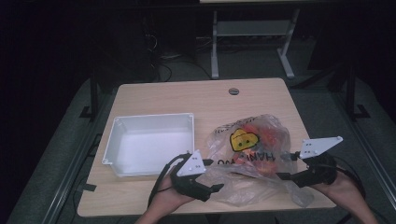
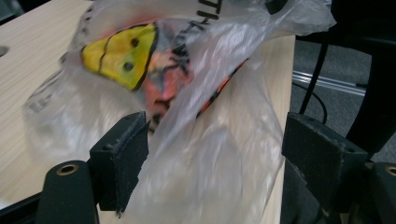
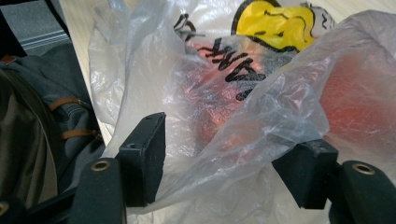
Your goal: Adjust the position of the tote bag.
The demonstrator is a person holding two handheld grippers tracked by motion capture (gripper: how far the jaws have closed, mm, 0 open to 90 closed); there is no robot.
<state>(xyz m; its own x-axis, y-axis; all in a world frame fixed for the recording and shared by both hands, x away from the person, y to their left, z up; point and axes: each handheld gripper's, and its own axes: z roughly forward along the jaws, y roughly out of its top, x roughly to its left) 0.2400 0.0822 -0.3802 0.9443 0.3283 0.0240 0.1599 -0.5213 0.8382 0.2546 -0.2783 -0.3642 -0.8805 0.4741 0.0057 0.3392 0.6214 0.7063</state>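
A clear plastic bag [image 1: 254, 122] printed with a yellow smiley face and black letters lies on the right half of the wooden table [image 1: 177, 95]. Orange-red items show through it. My left gripper [image 1: 215, 175] is at the bag's near-left edge. In the left gripper view it [image 2: 217, 149] is open, with loose plastic [image 2: 205, 172] bulging between the jaws. My right gripper [image 1: 283, 166] is at the bag's near-right side. In the right gripper view it [image 3: 224, 161] is open too, with a fold of the bag [image 3: 243, 140] lying between the jaws.
A white rectangular tray [image 1: 154, 116] with nothing in it sits left of the bag. A round cable hole [image 1: 234, 91] is near the table's far edge. A white desk frame [image 1: 252, 32] stands behind. Dark fabric with brown straps [image 3: 46, 116] lies beyond the table's edge.
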